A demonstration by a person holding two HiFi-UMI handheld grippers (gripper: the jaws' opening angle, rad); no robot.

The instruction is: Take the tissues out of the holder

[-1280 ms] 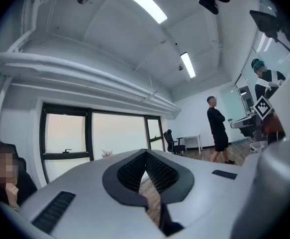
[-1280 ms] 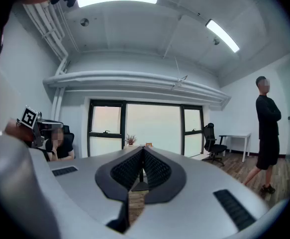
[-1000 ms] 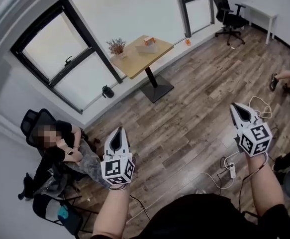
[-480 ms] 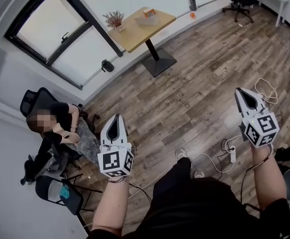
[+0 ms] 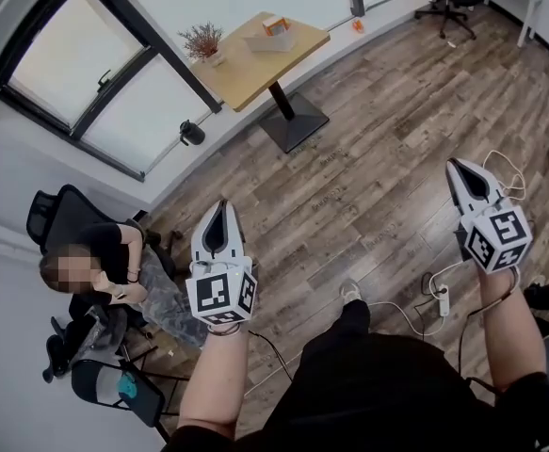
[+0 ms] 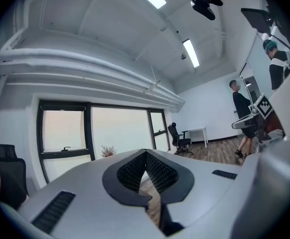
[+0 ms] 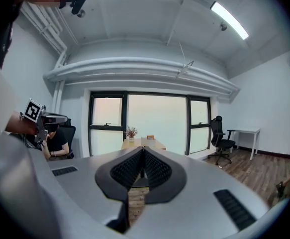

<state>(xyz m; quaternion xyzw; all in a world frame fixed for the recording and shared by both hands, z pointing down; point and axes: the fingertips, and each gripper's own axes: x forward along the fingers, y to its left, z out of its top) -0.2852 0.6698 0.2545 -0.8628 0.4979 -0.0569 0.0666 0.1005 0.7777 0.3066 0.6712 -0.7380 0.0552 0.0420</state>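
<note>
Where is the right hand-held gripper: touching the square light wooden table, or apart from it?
Apart. The head view shows wide wooden floor between the right hand-held gripper and the square light wooden table.

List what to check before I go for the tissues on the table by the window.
1. Left gripper empty: ok, jaws together on nothing.
2. Right gripper empty: ok, likewise shut.
3. Jaws open for a grasp: not ok.
4. Table within reach: not ok, it stands far across the floor.
5. Tissues showing in the holder: cannot tell, too small.
6. Footing: not ok, a power strip lies close by.
</note>
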